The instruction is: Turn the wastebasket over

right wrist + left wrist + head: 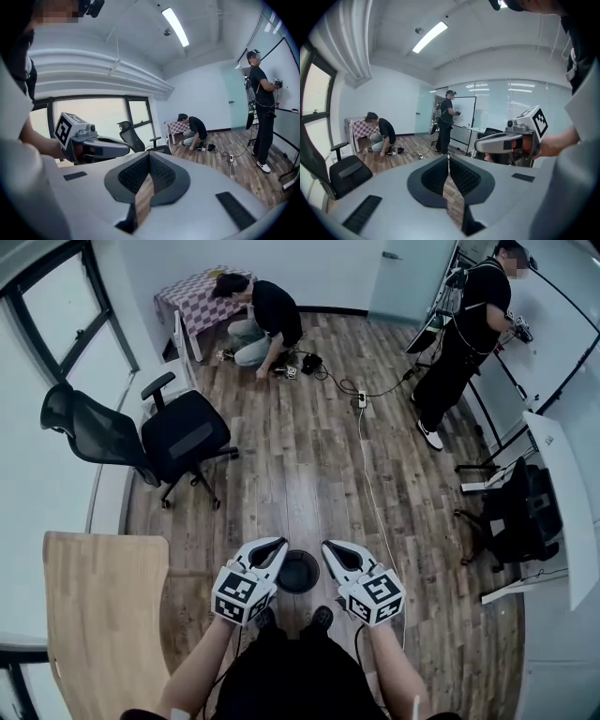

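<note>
Both grippers hover over the wastebasket (298, 571), the left gripper (280, 543) just to its left and the right gripper (329, 546) just to its right. Each has its jaws clenched on nothing. The wastebasket sits on the floor (309, 474), its dark mouth apparently facing up. Nothing grips it, so whether it has been flipped or not yet touched, I can't tell.
</note>
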A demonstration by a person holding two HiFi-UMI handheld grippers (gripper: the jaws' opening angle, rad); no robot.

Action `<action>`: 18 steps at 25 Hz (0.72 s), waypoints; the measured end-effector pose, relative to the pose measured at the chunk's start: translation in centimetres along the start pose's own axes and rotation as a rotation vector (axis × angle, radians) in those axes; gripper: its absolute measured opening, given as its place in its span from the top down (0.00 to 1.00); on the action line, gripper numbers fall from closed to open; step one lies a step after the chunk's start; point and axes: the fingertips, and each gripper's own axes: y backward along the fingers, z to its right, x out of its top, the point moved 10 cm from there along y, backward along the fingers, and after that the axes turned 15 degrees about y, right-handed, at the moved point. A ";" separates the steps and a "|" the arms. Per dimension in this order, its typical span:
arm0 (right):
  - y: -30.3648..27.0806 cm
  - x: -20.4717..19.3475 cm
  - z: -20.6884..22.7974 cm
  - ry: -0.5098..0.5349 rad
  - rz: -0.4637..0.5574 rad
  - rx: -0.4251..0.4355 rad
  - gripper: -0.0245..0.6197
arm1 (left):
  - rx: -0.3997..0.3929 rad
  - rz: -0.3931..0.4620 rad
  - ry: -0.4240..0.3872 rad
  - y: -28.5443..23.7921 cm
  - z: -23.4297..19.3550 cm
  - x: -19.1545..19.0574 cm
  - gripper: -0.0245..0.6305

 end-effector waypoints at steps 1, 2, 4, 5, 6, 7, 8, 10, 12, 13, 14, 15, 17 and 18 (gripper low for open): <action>0.0 0.2 -0.2 0.004 0.006 0.004 0.91 | -0.001 0.003 0.001 0.0 0.0 0.1 0.93; 0.0 0.4 -0.4 0.005 0.011 0.005 0.91 | -0.002 0.004 0.001 0.1 0.1 0.2 0.93; 0.0 0.7 -0.6 0.005 0.020 0.002 0.91 | -0.005 0.007 0.004 0.1 0.1 0.3 0.93; 0.1 0.8 -0.7 0.004 0.022 0.000 0.91 | -0.007 0.008 0.007 0.2 0.2 0.3 0.93; 0.1 0.9 -0.8 0.003 0.025 -0.003 0.91 | -0.010 0.009 0.009 0.2 0.2 0.3 0.93; 0.1 0.9 -0.8 0.000 0.026 -0.005 0.91 | -0.011 0.009 0.011 0.3 0.2 0.3 0.93; 0.1 0.9 -0.9 -0.003 0.026 -0.008 0.91 | -0.013 0.009 0.012 0.3 0.1 0.3 0.93; 0.1 1.0 -0.9 -0.006 0.024 -0.014 0.91 | -0.014 0.009 0.013 0.4 0.0 0.4 0.93; 0.2 1.1 -0.9 -0.004 0.022 -0.020 0.91 | -0.015 0.009 0.015 0.4 -0.1 0.4 0.92; 0.3 1.1 -0.9 -0.003 0.021 -0.022 0.91 | -0.015 0.010 0.016 0.4 0.0 0.4 0.93; 0.5 1.1 -0.9 -0.002 0.020 -0.024 0.91 | -0.015 0.012 0.017 0.4 0.1 0.5 0.93; 0.6 1.1 -0.9 -0.001 0.019 -0.026 0.91 | -0.016 0.015 0.017 0.5 0.1 0.5 0.92; 0.8 1.1 -0.9 0.001 0.018 -0.030 0.91 | -0.019 0.017 0.017 0.6 0.2 0.6 0.93; 0.8 1.1 -0.8 0.001 0.018 -0.033 0.91 | -0.020 0.018 0.016 0.6 0.3 0.6 0.92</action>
